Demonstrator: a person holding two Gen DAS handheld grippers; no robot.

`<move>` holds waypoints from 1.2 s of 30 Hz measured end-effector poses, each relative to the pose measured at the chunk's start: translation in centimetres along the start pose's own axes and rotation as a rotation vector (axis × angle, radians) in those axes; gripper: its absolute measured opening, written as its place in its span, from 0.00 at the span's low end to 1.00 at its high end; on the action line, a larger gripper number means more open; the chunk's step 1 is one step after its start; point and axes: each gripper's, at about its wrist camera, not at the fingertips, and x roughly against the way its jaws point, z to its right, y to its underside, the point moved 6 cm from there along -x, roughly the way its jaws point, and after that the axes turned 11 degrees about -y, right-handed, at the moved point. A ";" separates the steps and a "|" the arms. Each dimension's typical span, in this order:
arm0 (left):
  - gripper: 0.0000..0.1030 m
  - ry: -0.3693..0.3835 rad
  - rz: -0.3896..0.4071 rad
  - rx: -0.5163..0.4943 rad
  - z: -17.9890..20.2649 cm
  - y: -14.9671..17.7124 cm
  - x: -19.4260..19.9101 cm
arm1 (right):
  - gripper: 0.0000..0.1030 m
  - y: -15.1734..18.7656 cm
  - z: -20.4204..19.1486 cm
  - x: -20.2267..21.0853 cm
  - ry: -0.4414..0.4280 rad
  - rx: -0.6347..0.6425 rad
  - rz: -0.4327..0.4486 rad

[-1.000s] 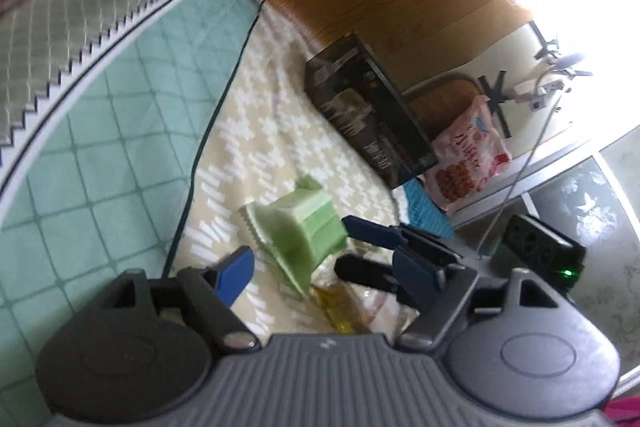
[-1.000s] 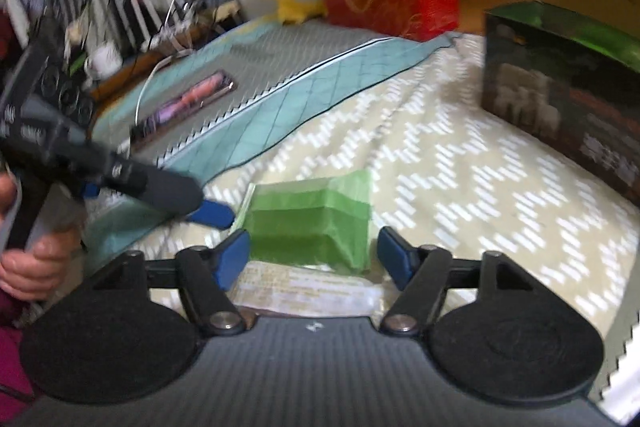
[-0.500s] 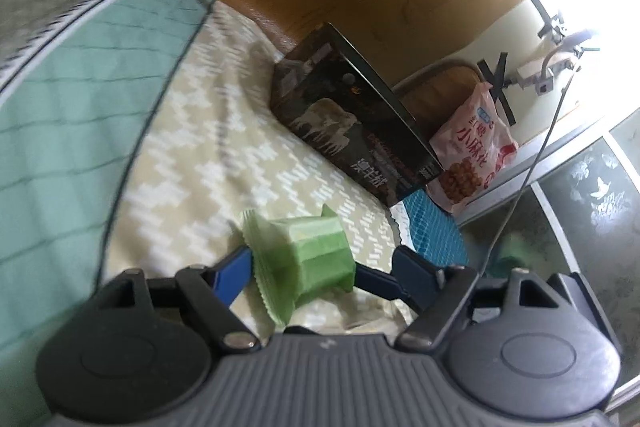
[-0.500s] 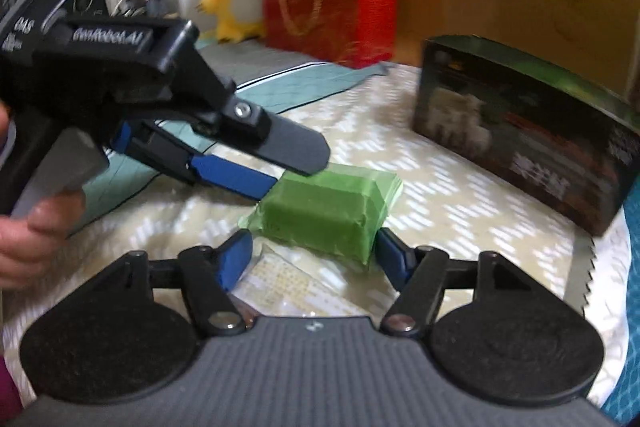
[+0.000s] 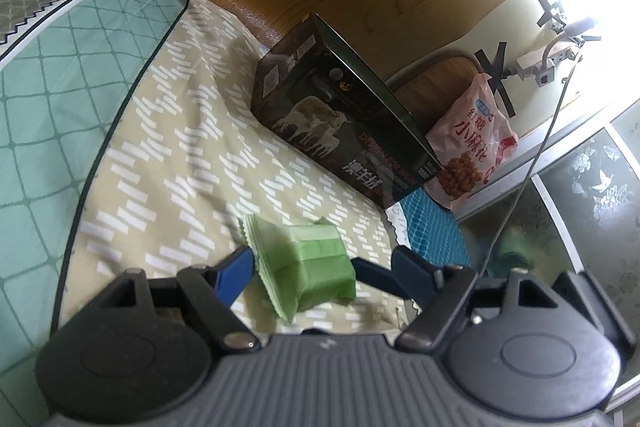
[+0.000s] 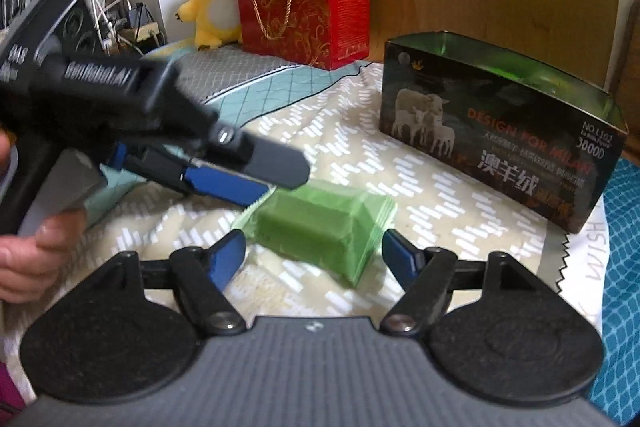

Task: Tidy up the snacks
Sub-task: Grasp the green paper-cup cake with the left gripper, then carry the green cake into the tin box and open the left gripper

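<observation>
Daylight glare blown out upper right in left view, fisheye-bent edges, left gripper (image 6: 224,183) motion-blurred, soft focus

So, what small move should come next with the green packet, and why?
Probably close the right gripper on the green snack packet. Its fingers are open, one on each side of the packet, which lies on the bedspread. The left gripper is open around the packet too, so only one should take it. The open dark box stands close behind, a likely place for it.
</observation>
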 end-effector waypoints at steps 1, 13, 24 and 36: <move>0.75 -0.001 0.001 -0.002 0.0 0.0 0.0 | 0.74 -0.2 0.3 -0.1 -0.017 -0.023 -0.004; 0.75 0.011 0.013 -0.021 1.2 -0.2 0.0 | 0.62 -0.2 -0.9 -0.6 0.070 0.064 0.046; 0.75 0.101 0.084 -0.146 7.2 -5.4 0.6 | 0.59 -4.9 2.4 4.0 0.218 0.076 0.286; 0.86 -0.039 0.153 -0.165 9.6 -13.8 -5.5 | 0.76 -9.1 9.7 2.7 0.254 -0.055 0.346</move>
